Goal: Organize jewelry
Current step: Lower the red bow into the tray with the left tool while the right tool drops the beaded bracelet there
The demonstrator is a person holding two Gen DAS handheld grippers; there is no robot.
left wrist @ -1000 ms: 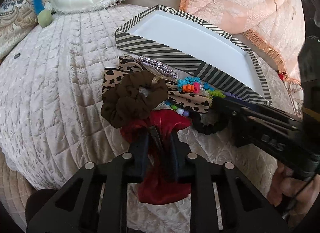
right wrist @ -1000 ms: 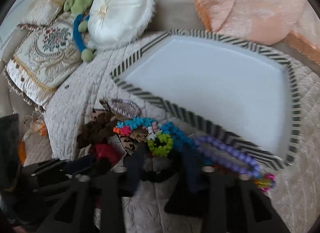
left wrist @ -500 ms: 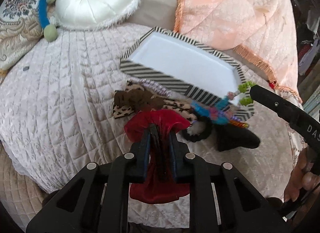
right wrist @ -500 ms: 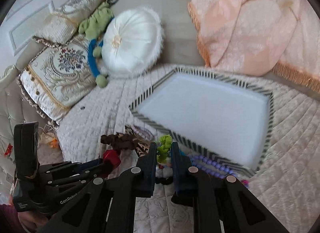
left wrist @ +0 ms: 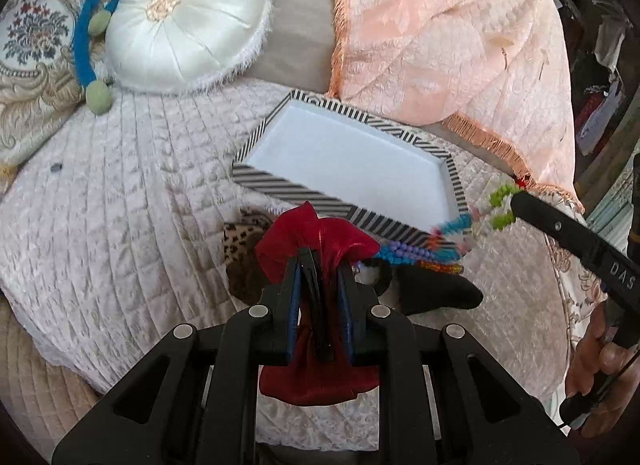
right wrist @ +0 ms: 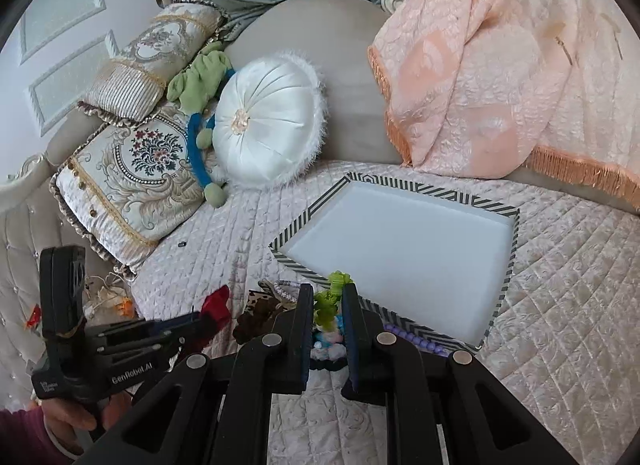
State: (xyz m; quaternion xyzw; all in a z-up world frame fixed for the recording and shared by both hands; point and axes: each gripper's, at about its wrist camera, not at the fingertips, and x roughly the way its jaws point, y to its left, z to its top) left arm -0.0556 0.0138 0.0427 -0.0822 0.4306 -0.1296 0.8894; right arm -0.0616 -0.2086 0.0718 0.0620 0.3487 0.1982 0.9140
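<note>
The left gripper (left wrist: 318,265) pinched a soft red scrunchie (left wrist: 316,239) while the right gripper (right wrist: 327,301) clamped limp, tangle-prone bead bracelets (right wrist: 328,299) by one bunched loop, the tray (right wrist: 502,211) just beyond both fingertips.

We now hold the red scrunchie (left wrist: 316,233) well above the quilt (left wrist: 132,193) in our left gripper (left wrist: 318,261); a second ago it lay in the pile under the brown scrunchie (right wrist: 260,311). Our right gripper (right wrist: 327,297), down at the pile then, now holds up the green beaded strand (right wrist: 330,297), its colourful beads (left wrist: 424,249) trailing beside the striped tray (left wrist: 280,181).
</note>
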